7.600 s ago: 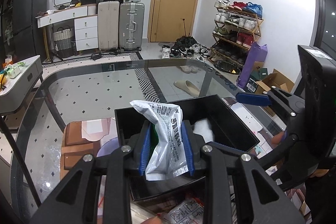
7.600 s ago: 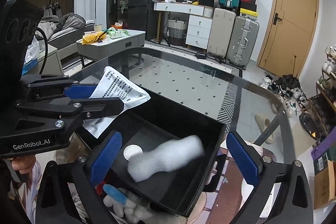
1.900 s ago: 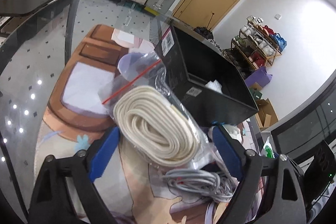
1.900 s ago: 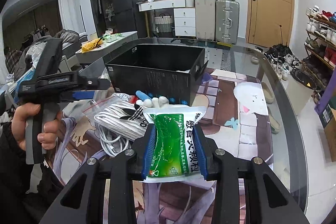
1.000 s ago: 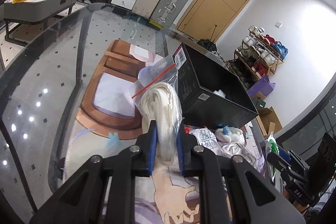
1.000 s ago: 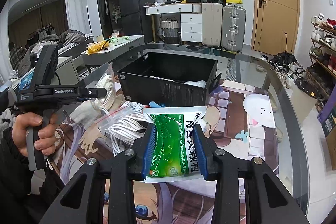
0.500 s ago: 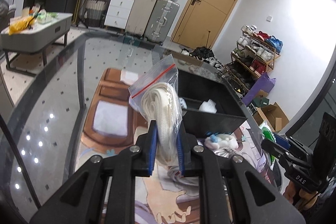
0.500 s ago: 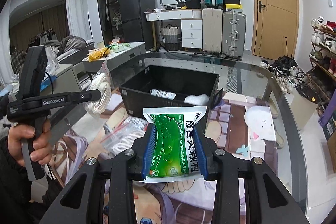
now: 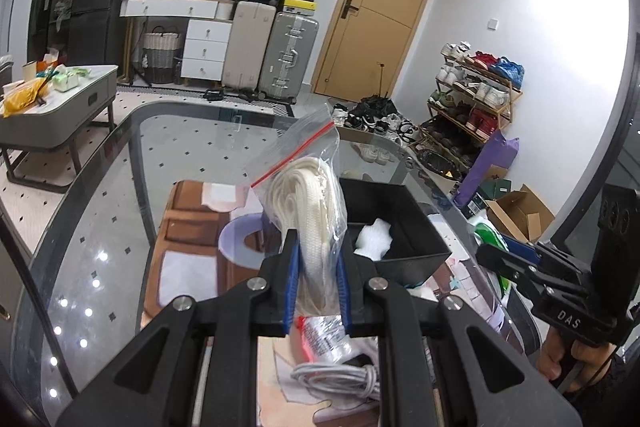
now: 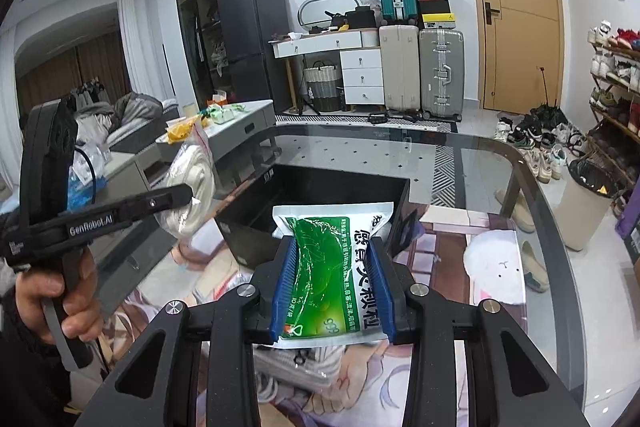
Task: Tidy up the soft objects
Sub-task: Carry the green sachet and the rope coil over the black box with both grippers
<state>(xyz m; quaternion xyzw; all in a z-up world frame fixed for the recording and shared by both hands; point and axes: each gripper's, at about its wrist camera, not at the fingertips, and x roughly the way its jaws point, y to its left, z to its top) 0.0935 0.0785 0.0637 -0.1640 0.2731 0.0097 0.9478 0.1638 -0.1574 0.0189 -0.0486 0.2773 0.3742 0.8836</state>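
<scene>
Two loads are up at once. My left tongs (image 9: 316, 281) are clamped on the zip bag of white cord (image 9: 308, 199), which stands upright between the pads with its red seal at the top. My right tongs (image 10: 332, 285) are clamped on the green-printed pouch (image 10: 332, 267), its long axis running straight away from me, also off the surface (image 10: 460, 163).

What the coming move turns on, as I judge it, is where the black bin (image 9: 394, 223) lies from each load. In the left wrist view the bin sits just beyond and slightly right of the cord bag, its open top facing up and a white fluffy lump (image 9: 374, 239) already inside near the near wall. In the right wrist view the bin (image 10: 320, 195) lies directly ahead of the pouch, whose far end overlaps the bin's near rim. I cannot tell from either view which load is nearer.

More things lie on the surface below the tongs, at its near edge: a grey coiled cable (image 9: 340, 381) and a small packet (image 9: 324, 339) with red print.
</scene>
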